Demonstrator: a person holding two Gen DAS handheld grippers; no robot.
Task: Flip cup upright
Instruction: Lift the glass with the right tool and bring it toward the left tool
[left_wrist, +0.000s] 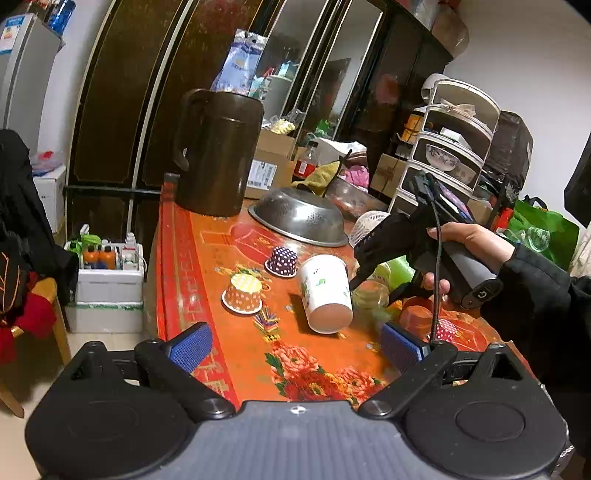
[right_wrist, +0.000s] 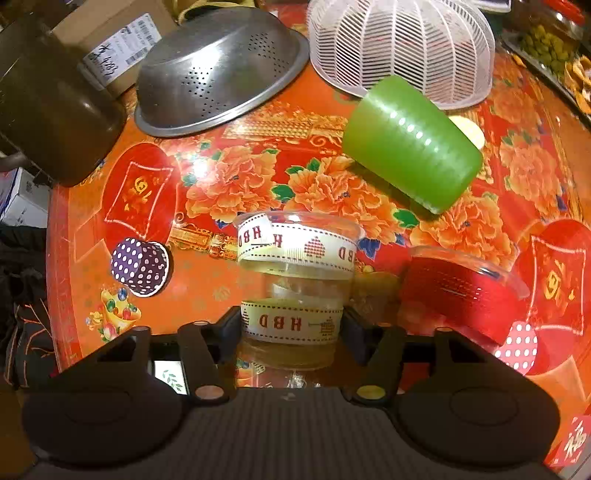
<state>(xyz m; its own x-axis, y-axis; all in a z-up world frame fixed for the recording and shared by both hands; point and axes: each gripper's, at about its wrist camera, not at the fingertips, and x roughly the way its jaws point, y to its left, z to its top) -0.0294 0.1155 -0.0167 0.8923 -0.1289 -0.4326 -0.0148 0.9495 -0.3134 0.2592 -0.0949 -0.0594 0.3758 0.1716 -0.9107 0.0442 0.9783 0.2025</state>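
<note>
The right tool (right_wrist: 291, 328) pinches a clear cup (right_wrist: 295, 284) wrapped in "HBD" ribbon, one finger on each side of its lower band; the cup lies between the fingers with its rim pointing away from the tool. So the step in hand looks like the grip before the turn. Next, I judge, comes a lift and a wrist roll to stand it on its base on the orange surface (right_wrist: 229, 155). Just right of it lies a red-ribboned cup (right_wrist: 461, 291); beyond, a green cup (right_wrist: 410, 144) on its side. The left tool (left_wrist: 295, 347) hangs spread and empty, a white paper cup (left_wrist: 327, 293) tipped ahead of it.
</note>
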